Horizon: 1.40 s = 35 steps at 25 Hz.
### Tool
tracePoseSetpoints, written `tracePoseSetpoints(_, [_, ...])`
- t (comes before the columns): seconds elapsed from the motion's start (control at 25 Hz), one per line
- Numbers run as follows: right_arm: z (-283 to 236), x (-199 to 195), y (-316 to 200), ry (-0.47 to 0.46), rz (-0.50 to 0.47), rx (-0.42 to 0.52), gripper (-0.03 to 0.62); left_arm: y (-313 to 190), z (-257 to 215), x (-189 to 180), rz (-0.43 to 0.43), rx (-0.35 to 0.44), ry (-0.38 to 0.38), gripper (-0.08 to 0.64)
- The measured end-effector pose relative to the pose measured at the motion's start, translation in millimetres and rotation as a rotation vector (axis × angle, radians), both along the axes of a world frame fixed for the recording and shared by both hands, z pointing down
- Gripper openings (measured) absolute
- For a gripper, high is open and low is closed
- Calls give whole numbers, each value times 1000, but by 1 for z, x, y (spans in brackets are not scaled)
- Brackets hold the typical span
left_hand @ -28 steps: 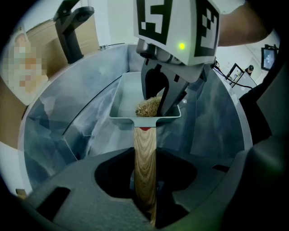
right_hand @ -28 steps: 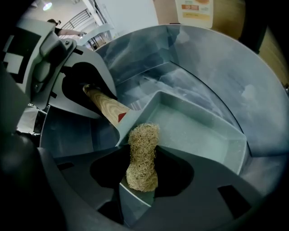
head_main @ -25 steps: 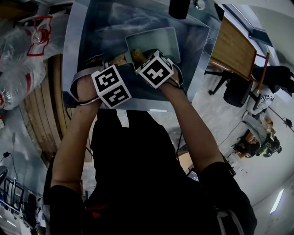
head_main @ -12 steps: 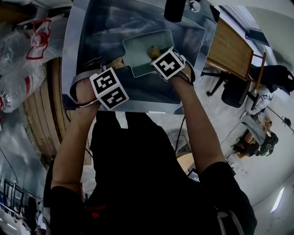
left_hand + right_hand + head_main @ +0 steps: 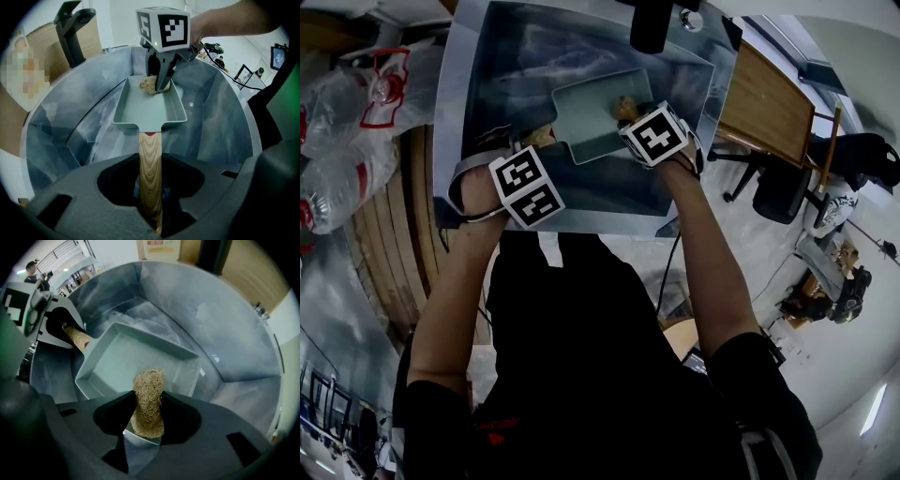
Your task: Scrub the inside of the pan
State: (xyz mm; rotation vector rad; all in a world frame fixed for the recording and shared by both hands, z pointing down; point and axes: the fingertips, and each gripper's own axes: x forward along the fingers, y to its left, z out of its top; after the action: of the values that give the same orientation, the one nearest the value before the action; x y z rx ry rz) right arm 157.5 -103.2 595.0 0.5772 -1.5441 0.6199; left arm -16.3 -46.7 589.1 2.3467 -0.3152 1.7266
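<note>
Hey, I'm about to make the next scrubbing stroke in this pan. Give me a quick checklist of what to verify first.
1. Pan steadied, with the left hand-held gripper clamped on the wooden handle: ok.
2. Tool secured, with the right hand-held gripper closed on the scrubber: ok.
3. Scrubber inside the pan, at the end away from the handle: ok.
4. Scrubber pressing on the pan floor: cannot tell.
5. Pan lies inside the sink: ok.
</note>
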Motion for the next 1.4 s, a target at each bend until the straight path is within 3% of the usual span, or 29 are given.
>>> tracePoseSetpoints(0.2, [-55,-12,-12,-170,89,109,166,-1,-5,0,8,24,-9,170])
tracePoseSetpoints(0.52, [-174,-21,-13,-587,324,275,167,-4,-33,-5,-3,79,9,192])
tracePoseSetpoints(0.72, [-224,-11,-3,-696,402,365,167,-9,-81,-5,-22,152,72,193])
tracePoseSetpoints(0.88, [-260,-10,7,-766,425,429,167,-8,-135,7,-14,242,195,193])
tracePoseSetpoints(1.08, [-302,-14,18,-869,448,512,167,-7,-208,23,-64,308,387,186])
tracePoseSetpoints(1.4, [-338,-28,37,-958,457,622,169,4,-308,27,-94,388,696,107])
